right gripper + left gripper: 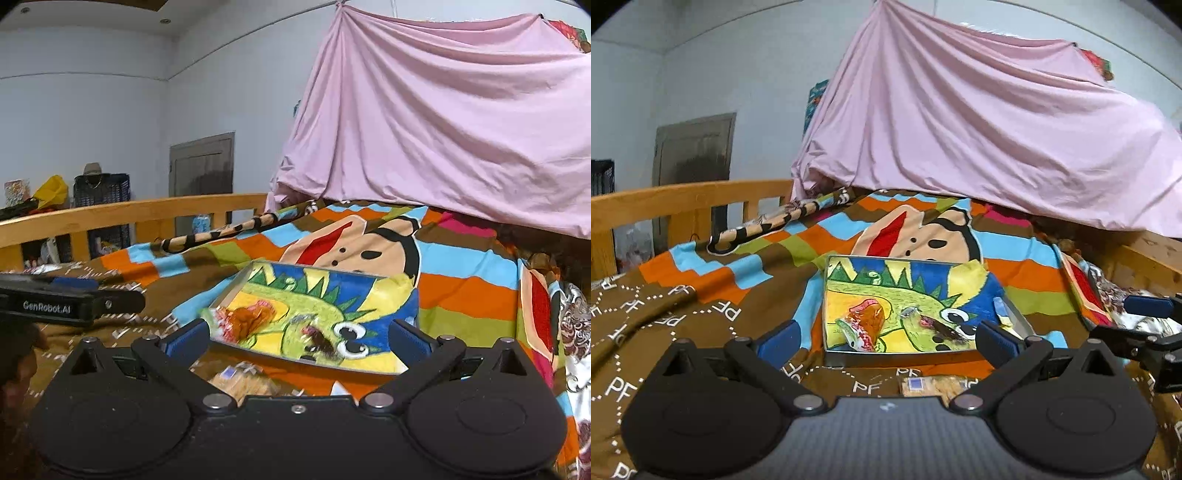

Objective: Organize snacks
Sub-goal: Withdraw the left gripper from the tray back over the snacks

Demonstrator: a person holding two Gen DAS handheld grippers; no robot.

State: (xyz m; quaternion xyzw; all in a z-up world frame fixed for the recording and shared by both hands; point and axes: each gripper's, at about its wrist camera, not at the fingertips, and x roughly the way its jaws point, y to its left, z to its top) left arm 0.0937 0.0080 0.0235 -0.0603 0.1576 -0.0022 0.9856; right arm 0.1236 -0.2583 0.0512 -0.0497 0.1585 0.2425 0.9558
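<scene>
A shallow grey tray (886, 356) (229, 291) lined with a dinosaur-print cloth lies on the bed. An orange-brown snack packet (867, 325) (246, 319) rests at its near left. A dark snack (936, 328) (320, 339) sits mid-front, and a small blue-white packet (1003, 312) leans at the right wall. A cracker packet (931, 386) (240, 380) lies on the bedspread just in front of the tray. My left gripper (888, 339) is open and empty above the crackers. My right gripper (297, 339) is also open and empty, near the tray's front.
The colourful striped bedspread (701, 280) covers the bed, with a wooden rail (683, 199) along the left and back. A pink sheet (979, 129) hangs over the far end. Crates and bags (99, 188) stand beyond the rail.
</scene>
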